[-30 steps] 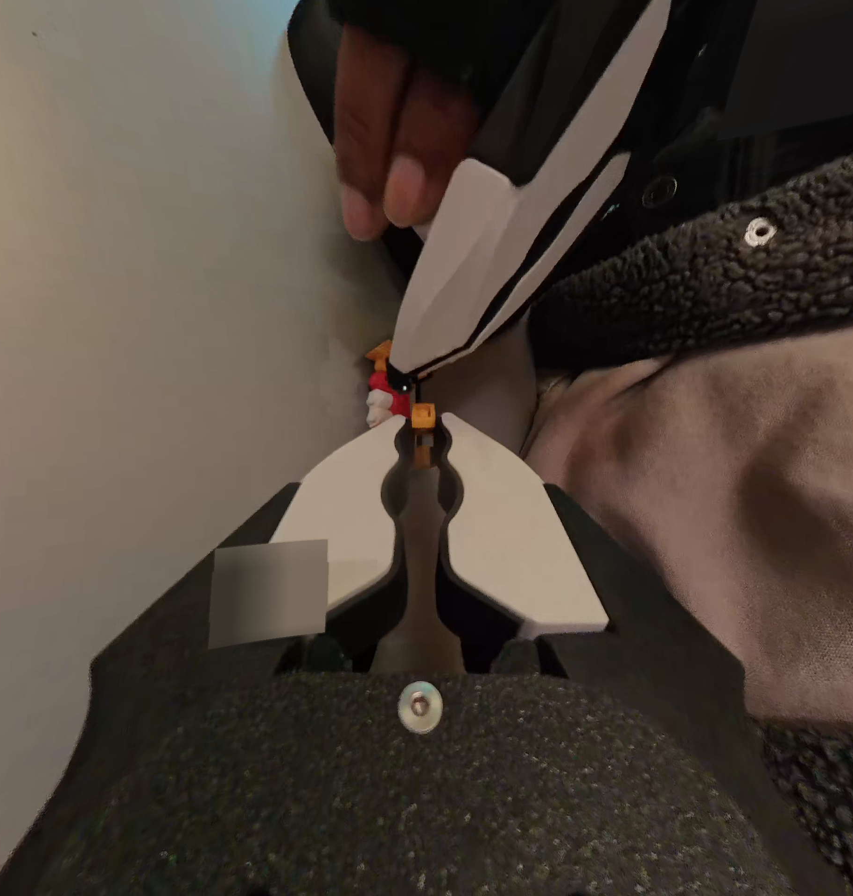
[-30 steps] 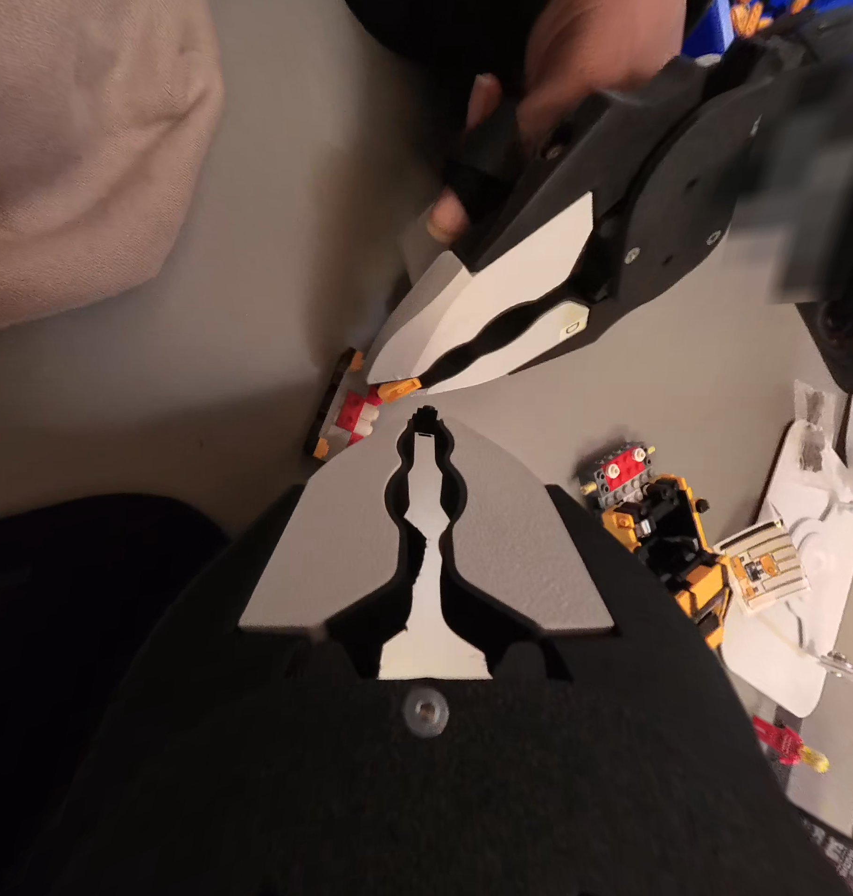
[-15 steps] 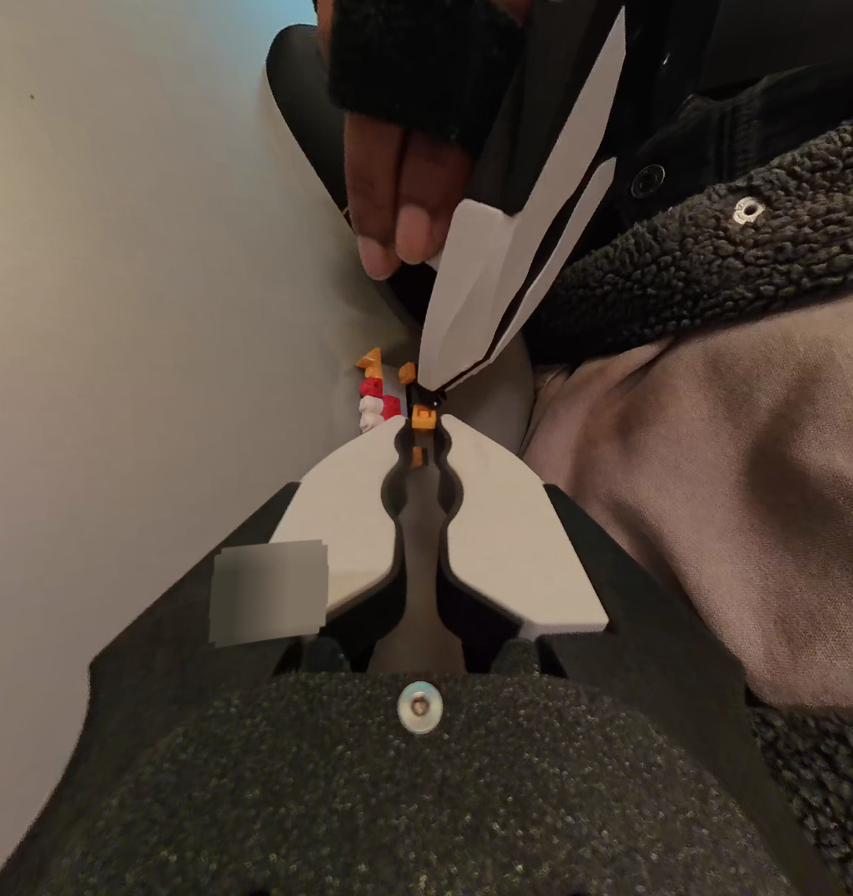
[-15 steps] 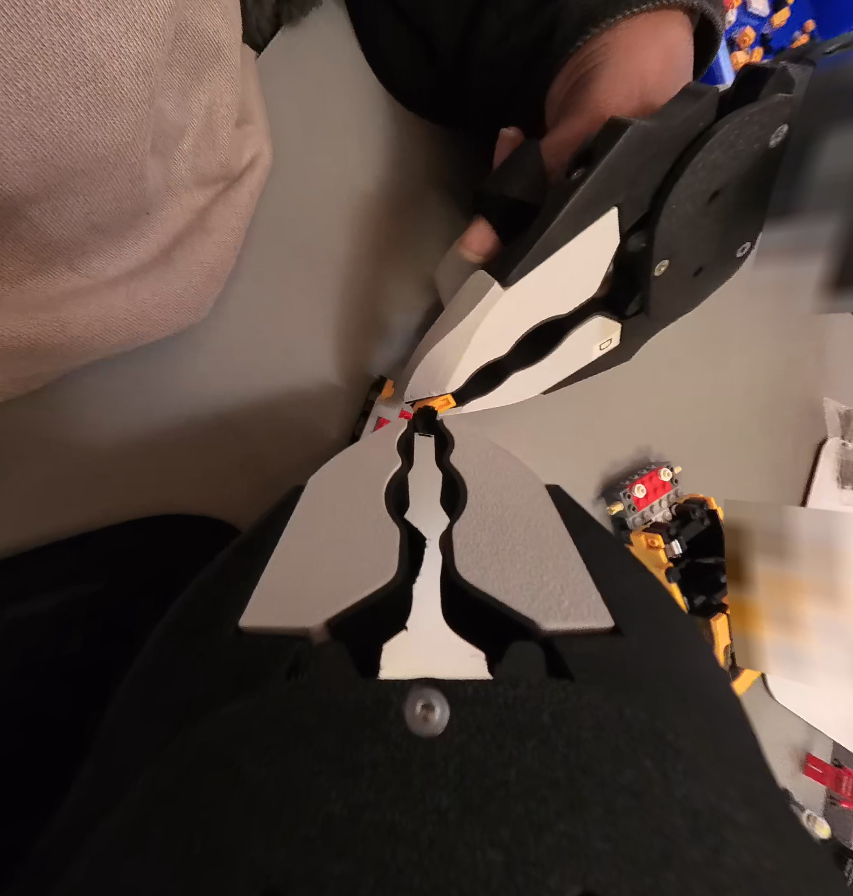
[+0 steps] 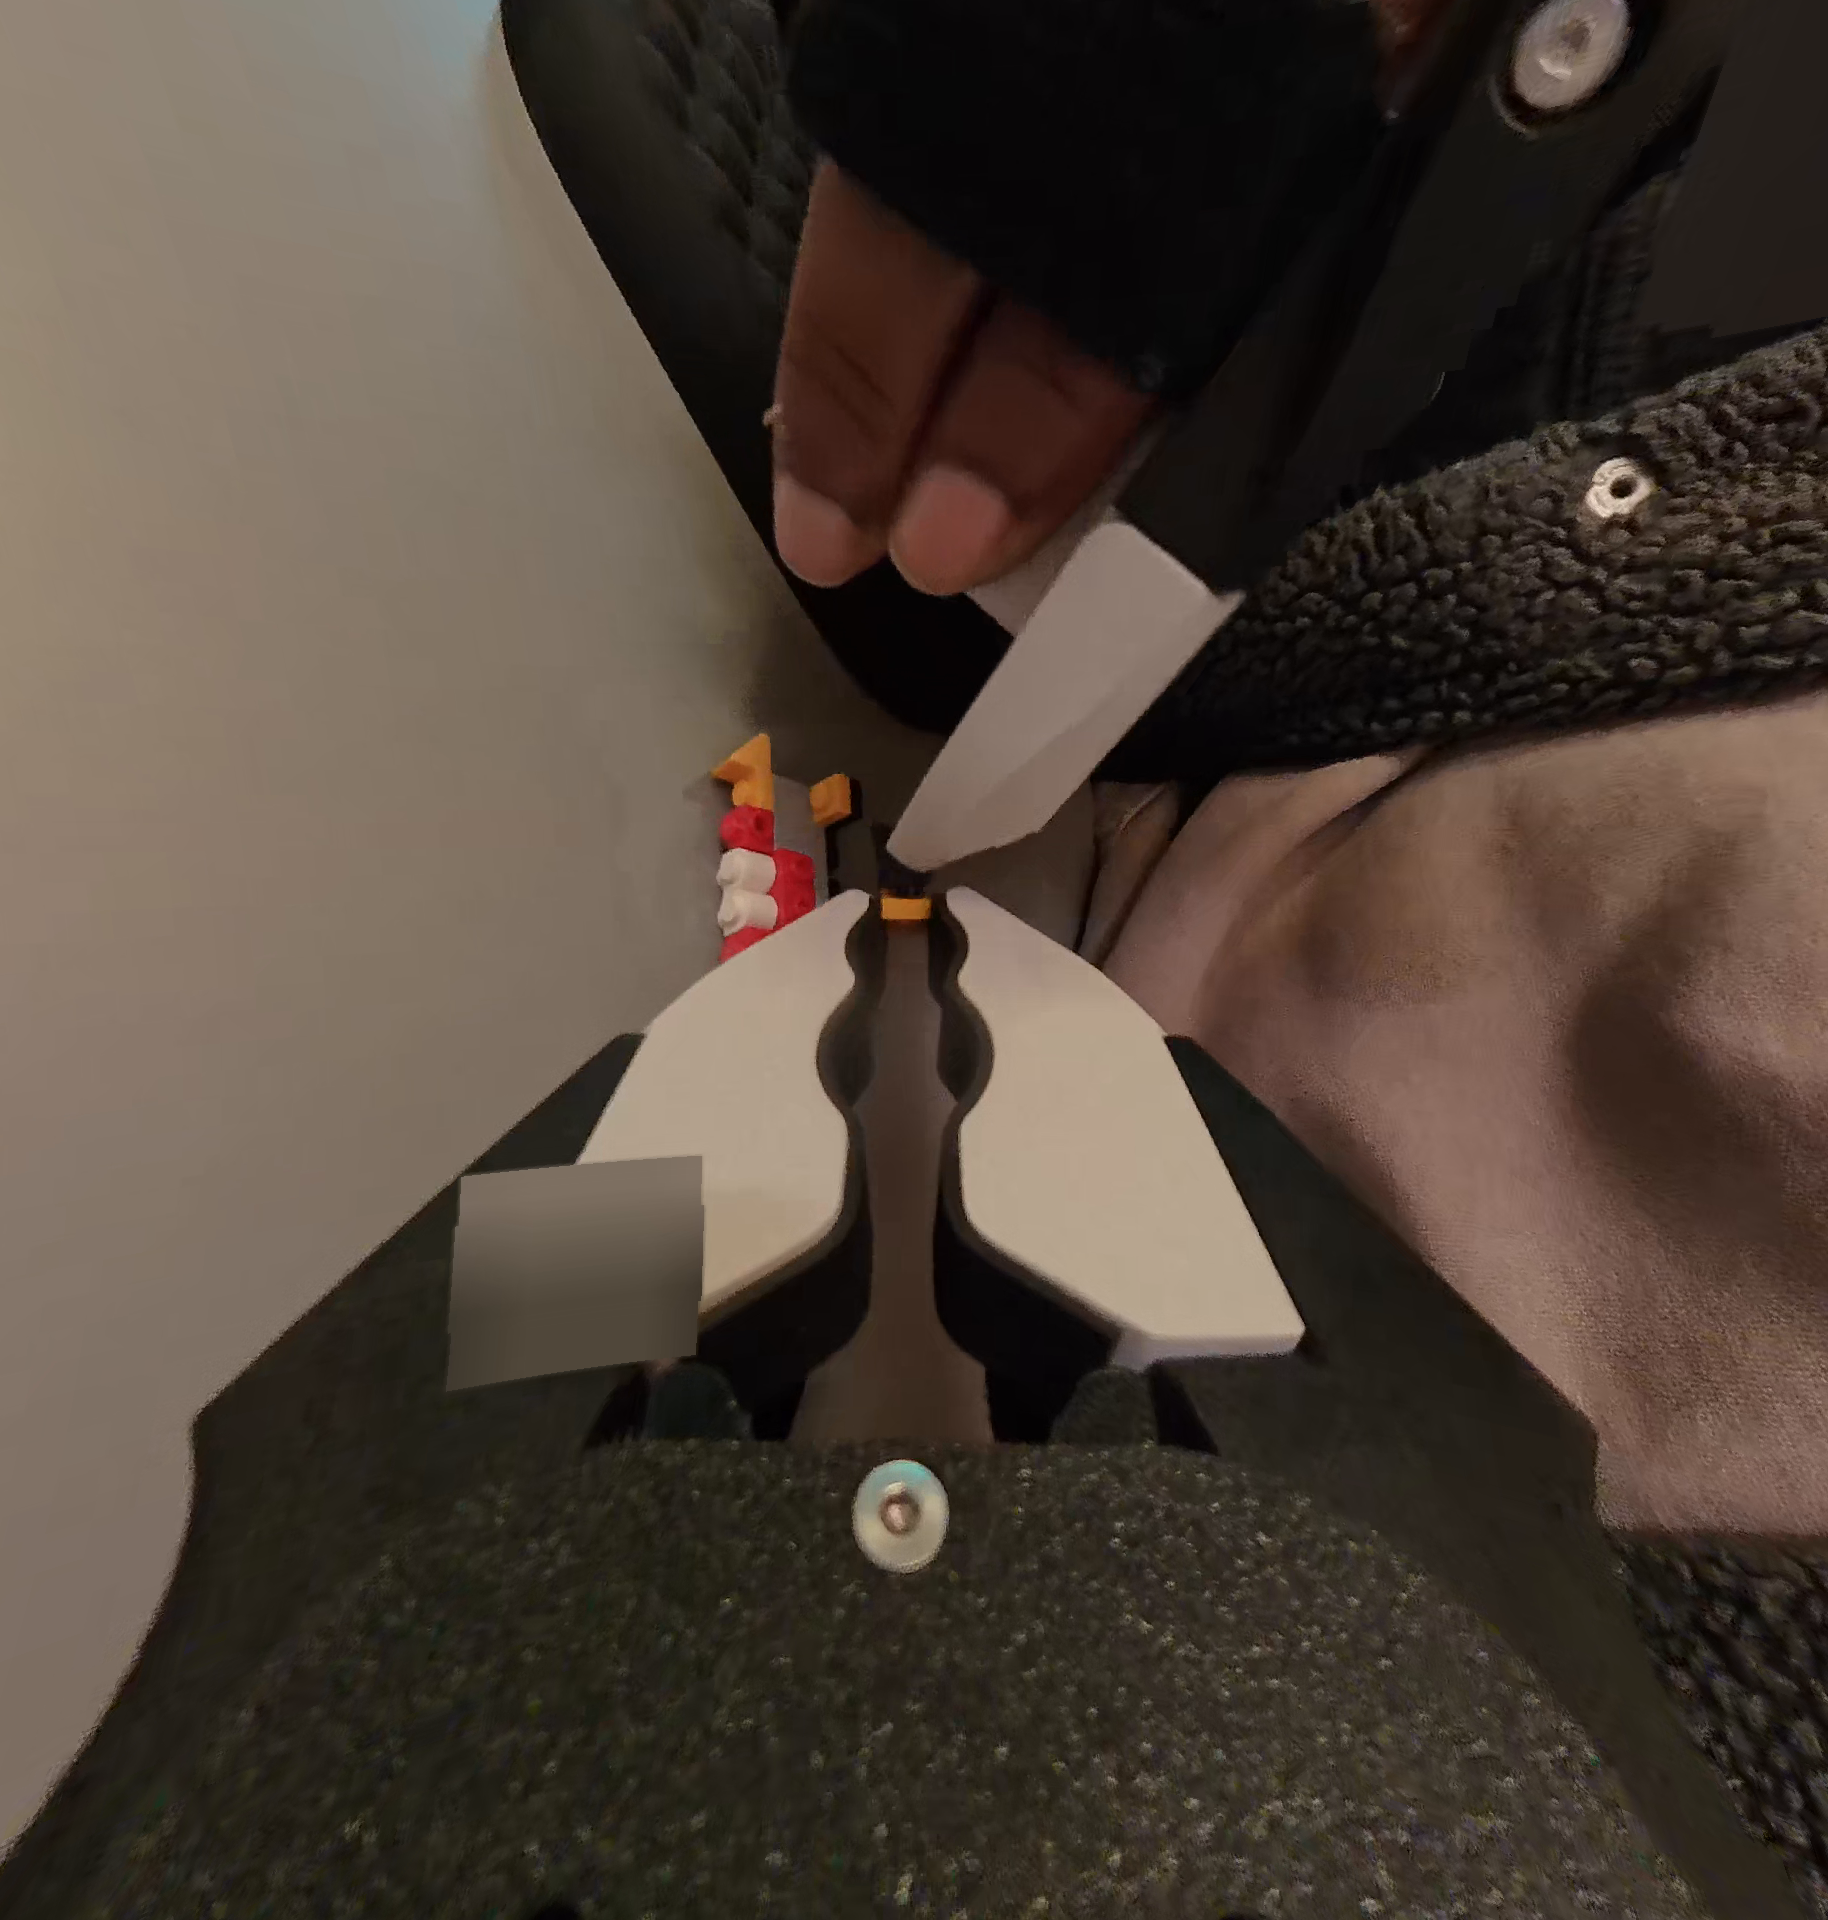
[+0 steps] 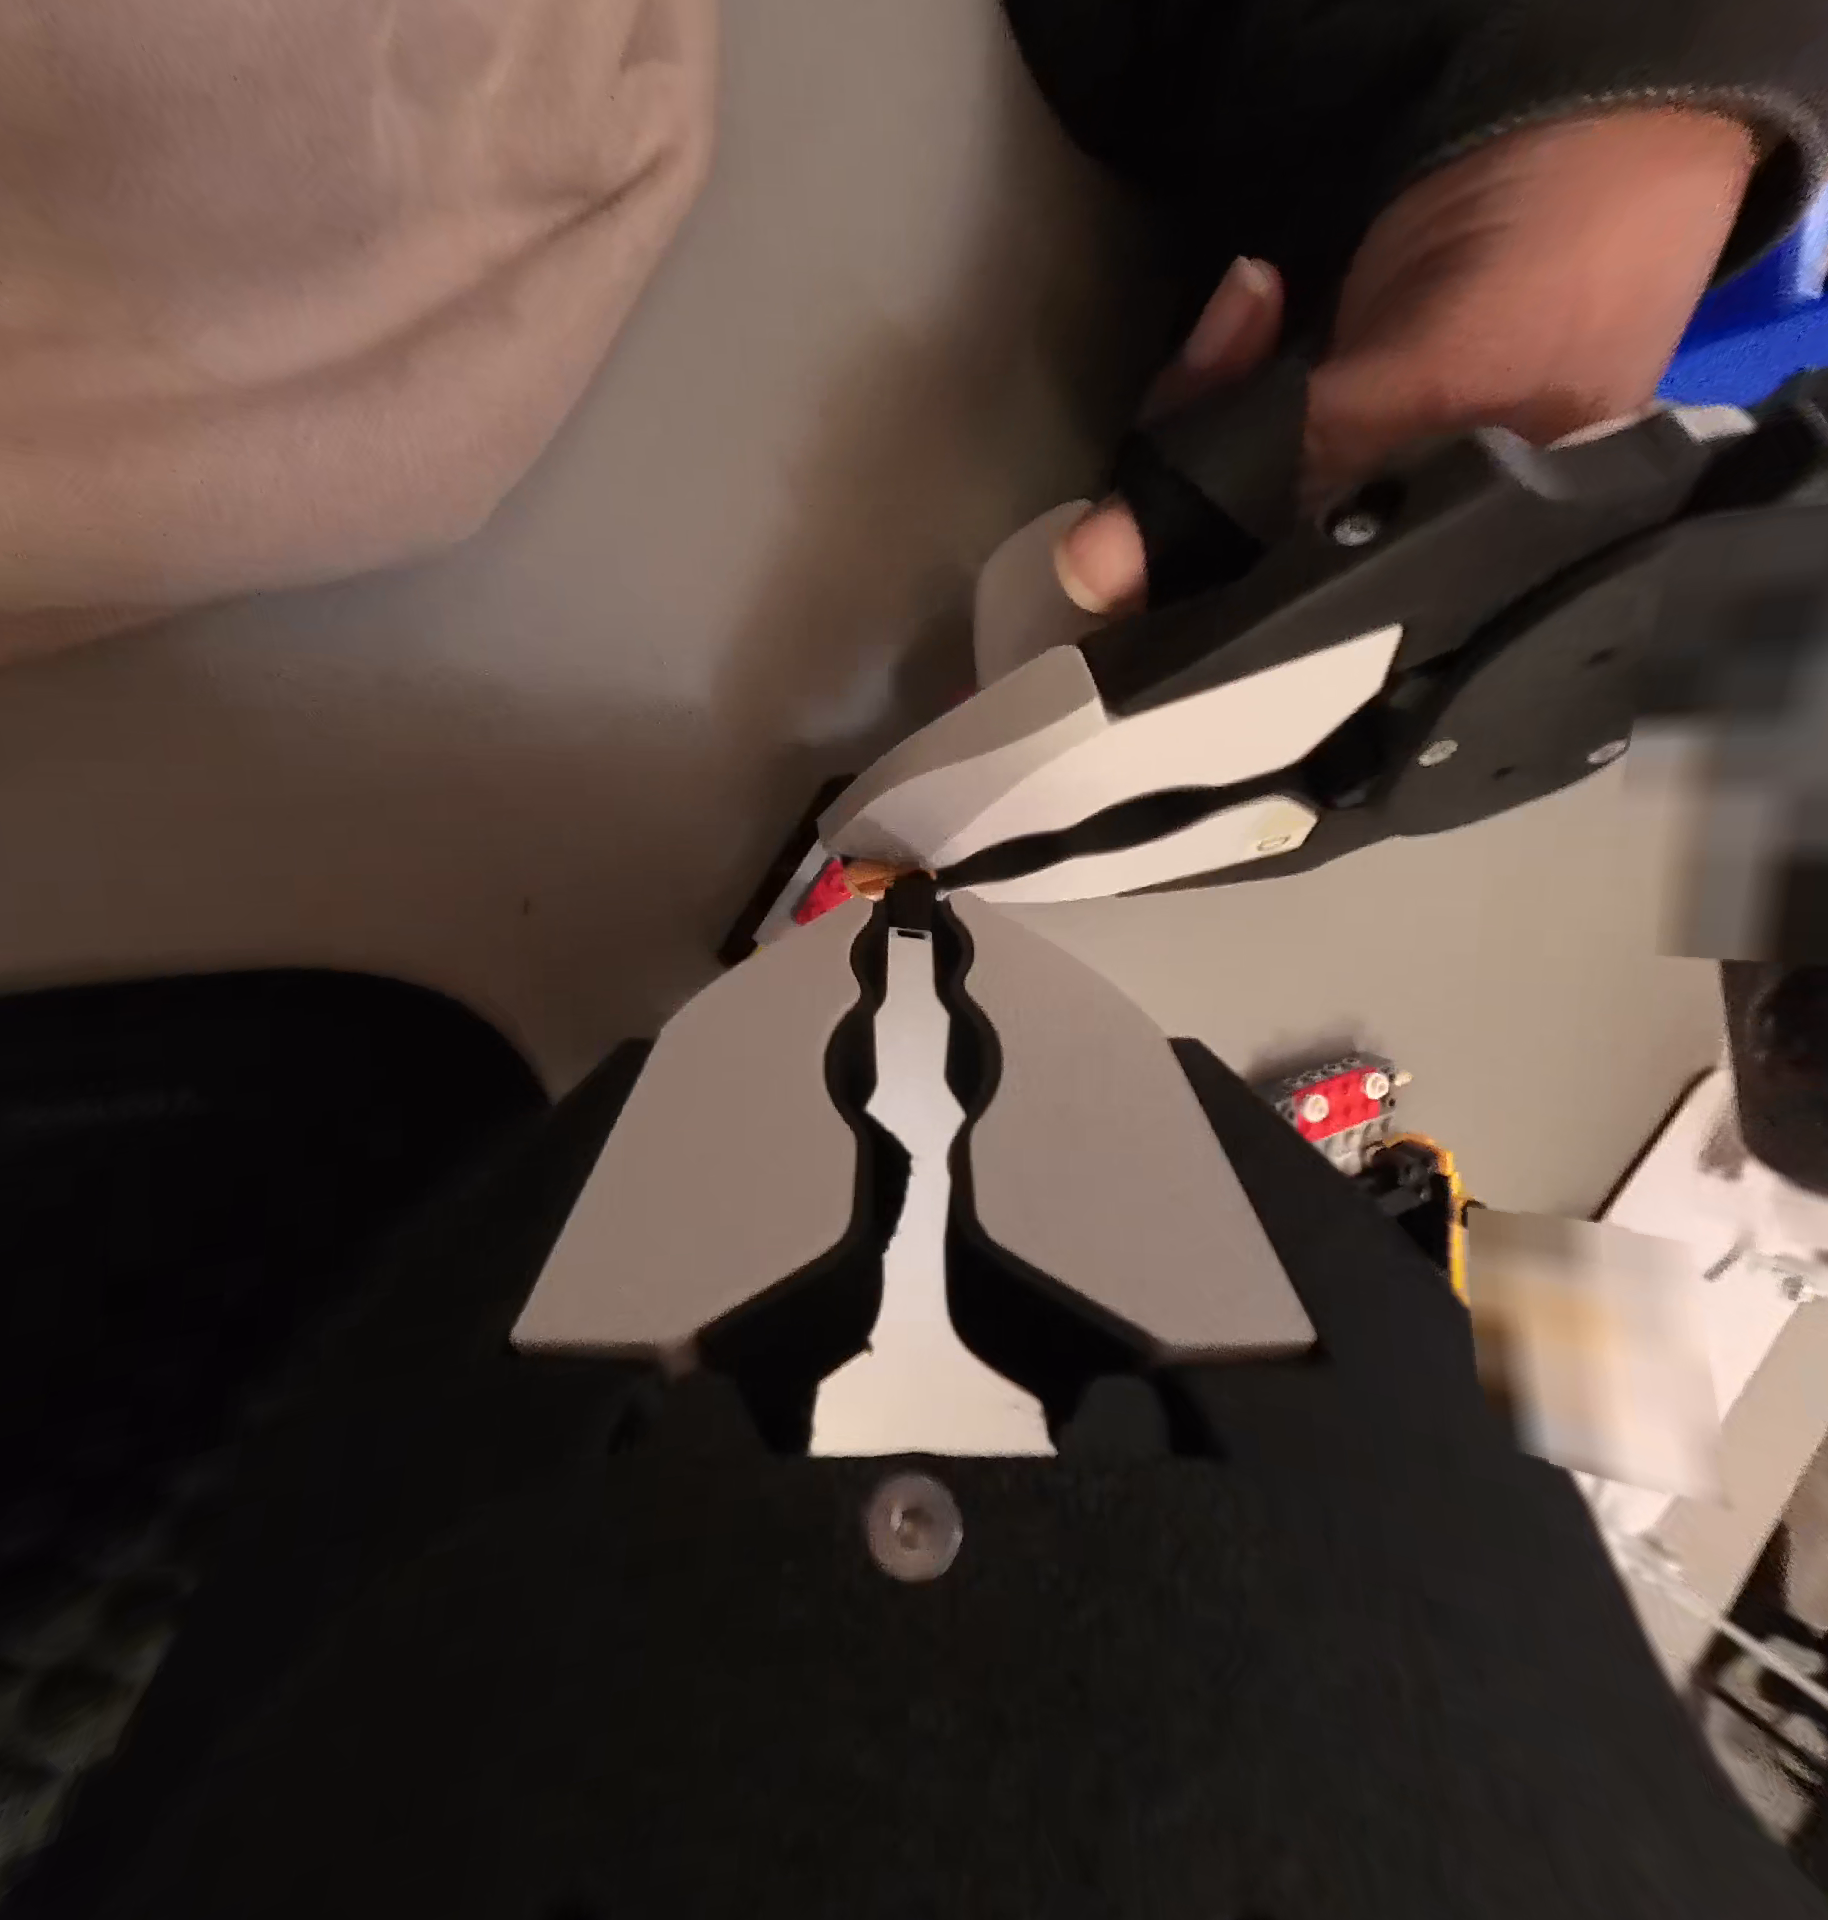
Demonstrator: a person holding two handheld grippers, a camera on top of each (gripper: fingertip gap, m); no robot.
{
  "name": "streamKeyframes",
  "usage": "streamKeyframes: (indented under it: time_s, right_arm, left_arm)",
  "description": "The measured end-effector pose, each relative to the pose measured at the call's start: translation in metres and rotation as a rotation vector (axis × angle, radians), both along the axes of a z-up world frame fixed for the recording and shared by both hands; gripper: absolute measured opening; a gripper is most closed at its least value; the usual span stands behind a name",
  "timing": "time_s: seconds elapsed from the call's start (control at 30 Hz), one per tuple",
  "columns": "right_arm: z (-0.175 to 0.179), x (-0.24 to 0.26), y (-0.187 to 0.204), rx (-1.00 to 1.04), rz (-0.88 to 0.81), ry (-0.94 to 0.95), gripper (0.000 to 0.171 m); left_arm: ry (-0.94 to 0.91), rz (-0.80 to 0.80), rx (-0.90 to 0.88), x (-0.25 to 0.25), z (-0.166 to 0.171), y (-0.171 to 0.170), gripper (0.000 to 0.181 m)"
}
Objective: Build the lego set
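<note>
Pale grey tabletop (image 6: 598, 790) is seen beneath both tools, with beige cloth (image 6: 266, 260) at its far edge. At the middle of the left wrist view, the left gripper (image 5: 905, 906) is clamped narrowly on a small orange piece (image 5: 904, 908), and the right gripper (image 6: 912, 914) is pinched on a small black piece (image 6: 912, 906). The two tips are now met, the black piece being pressed against the orange one, whereas a second ago a gap was seen between them. Just beside the tips, a red, white and orange lego assembly (image 5: 759, 868) is lying on the table. A yellow and black lego model (image 6: 1377, 1143) is seen well apart, lower right in the right wrist view, closer to the frame edge than before.
</note>
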State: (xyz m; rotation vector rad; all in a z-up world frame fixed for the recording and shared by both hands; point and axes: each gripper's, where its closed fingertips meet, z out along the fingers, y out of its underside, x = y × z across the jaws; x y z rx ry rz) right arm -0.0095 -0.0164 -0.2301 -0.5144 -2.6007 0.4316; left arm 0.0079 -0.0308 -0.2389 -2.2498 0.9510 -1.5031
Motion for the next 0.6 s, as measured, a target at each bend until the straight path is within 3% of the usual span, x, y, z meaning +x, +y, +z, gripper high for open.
streamKeyframes:
  time_s: [0.23,0.6]
  right_arm:
    - [0.008,0.003,-0.002,0.131,0.103,-0.066,0.008]
    - [0.015,0.008,-0.016,0.123,0.136,-0.12,0.008]
  left_arm:
    - [-0.059,0.006,0.018,0.001,0.009,-0.001,0.008]
    - [-0.119,-0.053,0.035,0.007,0.019,-0.014,0.008]
